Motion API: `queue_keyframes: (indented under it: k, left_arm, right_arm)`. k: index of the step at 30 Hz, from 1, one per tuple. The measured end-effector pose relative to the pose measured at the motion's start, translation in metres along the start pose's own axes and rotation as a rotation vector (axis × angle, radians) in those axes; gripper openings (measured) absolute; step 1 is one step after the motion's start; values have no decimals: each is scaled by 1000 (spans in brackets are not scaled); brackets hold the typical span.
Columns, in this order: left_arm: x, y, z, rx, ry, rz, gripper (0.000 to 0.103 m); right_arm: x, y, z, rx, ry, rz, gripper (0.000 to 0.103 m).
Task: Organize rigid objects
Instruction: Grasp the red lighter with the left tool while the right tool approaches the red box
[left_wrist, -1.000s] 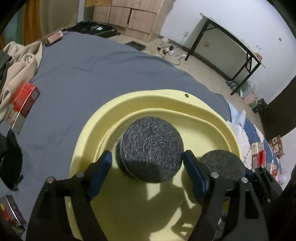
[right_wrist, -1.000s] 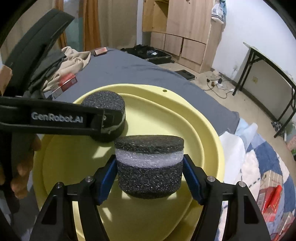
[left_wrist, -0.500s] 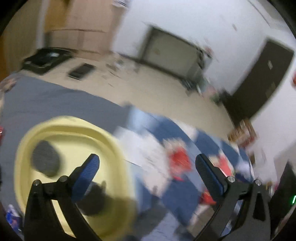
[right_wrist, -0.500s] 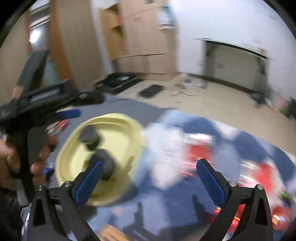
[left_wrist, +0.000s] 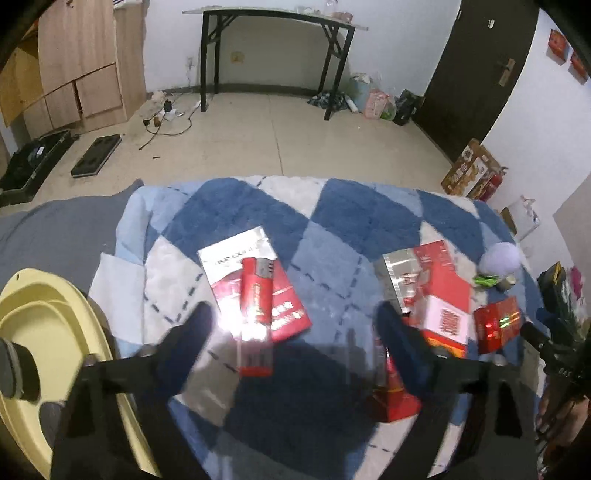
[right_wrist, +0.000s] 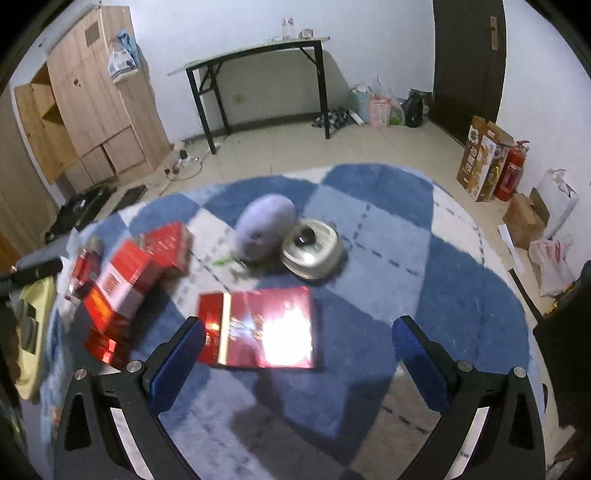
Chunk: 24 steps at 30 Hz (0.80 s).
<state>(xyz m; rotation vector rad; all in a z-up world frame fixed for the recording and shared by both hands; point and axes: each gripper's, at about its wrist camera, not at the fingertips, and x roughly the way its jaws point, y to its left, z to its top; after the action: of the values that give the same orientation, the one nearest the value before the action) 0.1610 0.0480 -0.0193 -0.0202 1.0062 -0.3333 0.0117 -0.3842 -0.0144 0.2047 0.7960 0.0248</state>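
Hovering over glossy red boxes on checkered blue blanket: right tool wide open, left tool closing, both empty.

Red boxes scattered, blurred, on checkered blanket

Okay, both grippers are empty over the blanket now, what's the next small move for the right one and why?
Probably lower the right gripper onto the flat red box and close. Its jaws stand wide and empty, and the box lies just ahead between them on the blue checked blanket.
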Motion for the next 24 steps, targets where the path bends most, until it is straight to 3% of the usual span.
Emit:
queue_keyframes:
  k: [6,7,9,12,24]
  left_arm:
    - [8,9,-10,-20,30,-35,66]
    - [9,8,-10,-16,31,-37,61]
    - [12,5,-13,-2,47,-25,38]
    - [10,8,-12,-3,39,-41,28]
    - [14,0,-13,-3,53,-15,24]
  right_arm:
    - [26,1,-1,28,19,8,103]
    - [28,3,0,32,20,8,103]
    - [36,3,1,33,28,10,103]
    - [45,7,-2,6,31,11,103]
    - [46,8,-7,21,16,13,103]
